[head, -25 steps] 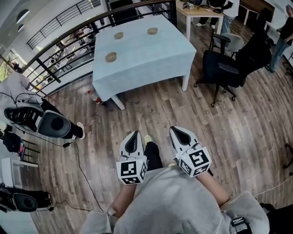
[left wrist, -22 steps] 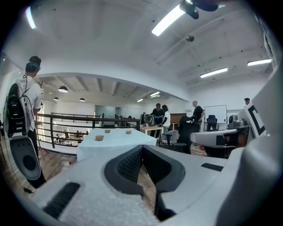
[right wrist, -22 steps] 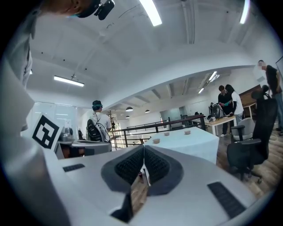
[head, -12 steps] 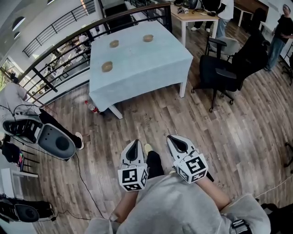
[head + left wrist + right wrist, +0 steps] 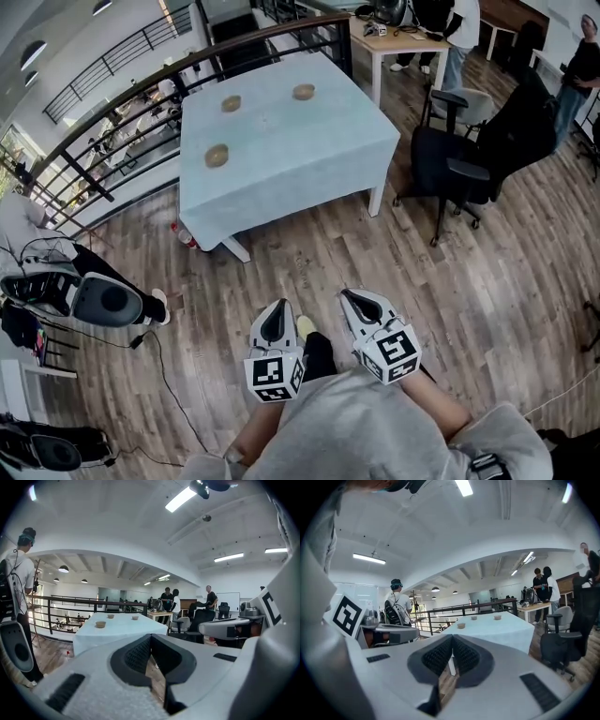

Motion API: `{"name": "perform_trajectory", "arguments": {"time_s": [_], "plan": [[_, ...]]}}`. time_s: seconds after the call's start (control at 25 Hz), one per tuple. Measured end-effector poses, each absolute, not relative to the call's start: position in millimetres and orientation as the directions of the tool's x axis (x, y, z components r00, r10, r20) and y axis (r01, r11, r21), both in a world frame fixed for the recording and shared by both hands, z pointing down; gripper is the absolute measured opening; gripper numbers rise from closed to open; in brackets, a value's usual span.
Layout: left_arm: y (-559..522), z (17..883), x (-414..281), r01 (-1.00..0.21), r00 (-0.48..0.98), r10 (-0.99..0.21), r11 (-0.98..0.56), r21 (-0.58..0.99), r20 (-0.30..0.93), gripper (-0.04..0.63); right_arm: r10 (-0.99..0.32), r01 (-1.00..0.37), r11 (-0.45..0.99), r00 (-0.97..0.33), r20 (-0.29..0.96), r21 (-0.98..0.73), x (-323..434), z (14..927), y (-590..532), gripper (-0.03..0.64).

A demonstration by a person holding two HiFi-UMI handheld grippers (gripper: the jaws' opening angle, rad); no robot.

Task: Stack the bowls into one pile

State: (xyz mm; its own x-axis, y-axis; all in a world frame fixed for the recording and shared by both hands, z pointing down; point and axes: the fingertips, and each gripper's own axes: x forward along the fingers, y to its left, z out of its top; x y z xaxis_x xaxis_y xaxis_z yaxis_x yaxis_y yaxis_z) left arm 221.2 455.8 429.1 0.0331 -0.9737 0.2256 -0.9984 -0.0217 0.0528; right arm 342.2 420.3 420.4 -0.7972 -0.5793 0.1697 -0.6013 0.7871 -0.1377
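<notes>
Bench [image 5: 281,178] nearer than a second ago | left gripper [image 5: 277,309], right gripper [image 5: 354,298]: fingers pressed together, empty, likely for the walk-up | three bowls [image 5: 217,155] [image 5: 232,103] [image 5: 303,92] apart, unstacked

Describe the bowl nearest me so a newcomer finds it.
Find the table with the pale blue cloth beside the railing. Of its three tan bowls, the nearest bowl sits alone by the left edge; the other two sit farther back.

Three bowls [image 5: 217,155] sit well apart on the cloth-covered table [image 5: 300,150].
</notes>
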Motion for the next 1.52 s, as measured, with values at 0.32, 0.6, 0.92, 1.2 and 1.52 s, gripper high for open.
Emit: {"name": "perform_trajectory", "arguments": {"time_s": [0.32,0.6,0.92,1.2,1.52], "plan": [[387.1,431.1,188.9,-0.998,0.035,-0.97,-0.021,0.061,0.24,0.02,-0.568,-0.598,0.791,-0.797,0.205,-0.133,308.2,423.2,350.9,0.026],[341.7,430.7,157.0,-0.997,0.046,-0.965,-0.029,0.07,0.259,0.02,-0.557,-0.595,0.791,-0.796,0.237,-0.141,271.7,425.3,305.4,0.026],[304.9,430.9,111.5,-0.996,0.05,-0.963,-0.029,0.084,0.265,0.02,-0.546,-0.588,0.798,-0.799,0.252,-0.134,222.3,424.7,271.0,0.026],[278.0,435.1,63.8,-0.996,0.046,-0.963,-0.024,0.087,0.266,0.02,-0.537,-0.58,0.804,-0.803,0.258,-0.132,170.7,427.9,240.4,0.026],[241.4,426.4,18.4,-0.996,0.058,-0.966,-0.039,0.078,0.251,0.02,-0.569,-0.605,0.789,-0.786,0.242,-0.108,126.8,417.0,201.8,0.026]]}}
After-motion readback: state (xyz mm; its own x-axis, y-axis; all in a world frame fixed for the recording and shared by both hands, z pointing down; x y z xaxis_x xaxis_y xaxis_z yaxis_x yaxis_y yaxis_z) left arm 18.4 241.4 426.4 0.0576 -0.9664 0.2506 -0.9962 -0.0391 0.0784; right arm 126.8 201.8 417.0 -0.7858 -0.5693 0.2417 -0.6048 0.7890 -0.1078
